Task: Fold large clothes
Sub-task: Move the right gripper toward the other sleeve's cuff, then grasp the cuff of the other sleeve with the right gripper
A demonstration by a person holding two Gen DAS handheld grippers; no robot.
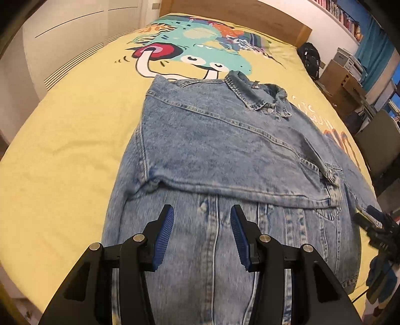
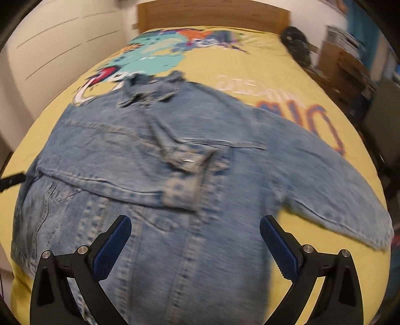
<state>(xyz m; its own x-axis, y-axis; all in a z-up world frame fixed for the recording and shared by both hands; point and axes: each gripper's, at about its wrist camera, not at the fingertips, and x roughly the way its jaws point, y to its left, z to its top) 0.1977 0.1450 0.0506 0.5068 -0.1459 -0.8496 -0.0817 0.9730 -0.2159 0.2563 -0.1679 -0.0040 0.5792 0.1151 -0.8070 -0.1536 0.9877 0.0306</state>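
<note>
Light-blue washed denim jacket (image 1: 225, 155): lies front up mid-bed on yellow cartoon-print bedcover (image 1: 65, 140), collar toward wooden headboard (image 2: 212, 15); one sleeve folded across chest, other extended. Left hand-held gripper (image 1: 202, 220): spread, empty. Right hand-held gripper (image 2: 195, 225): spread wide, empty.

Both views are evenly lit by soft indoor light with a warm cast; shadows are faint, the clearest a thin dark line under the folded edge of the denim jacket (image 1: 225, 155) just ahead of the jaws. No glare shows. The left wrist view is fairly sharp. The right wrist view is smeared by motion blur throughout. Fisheye distortion bows the bed (image 1: 62, 150) outward, and black vignetting fills the corners.
</note>
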